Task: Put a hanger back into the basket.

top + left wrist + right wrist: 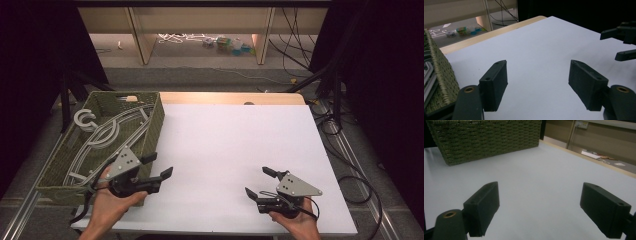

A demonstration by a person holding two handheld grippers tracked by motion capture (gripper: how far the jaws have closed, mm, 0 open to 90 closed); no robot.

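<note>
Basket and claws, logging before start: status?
Left claw open, empty. Right claw open, empty. Grey track pieces in basket. White table between claws bare.

The woven basket (pixel 152 127) is olive green with a tight plaited pattern. The curved track pieces (pixel 107 135) inside it are light grey. The table top (pixel 225 150) is plain white, edged in pale wood at the far side. Both grippers are black, the left gripper (pixel 160 166) and right gripper (pixel 259 182), each topped with a grey plate. Small objects on the floor (pixel 227 45) beyond look multicoloured, possibly toys.

green basket (pixel 156 118) (grey tracks (pixel 107 134) inside) at table (pixel 235 145) left
</note>
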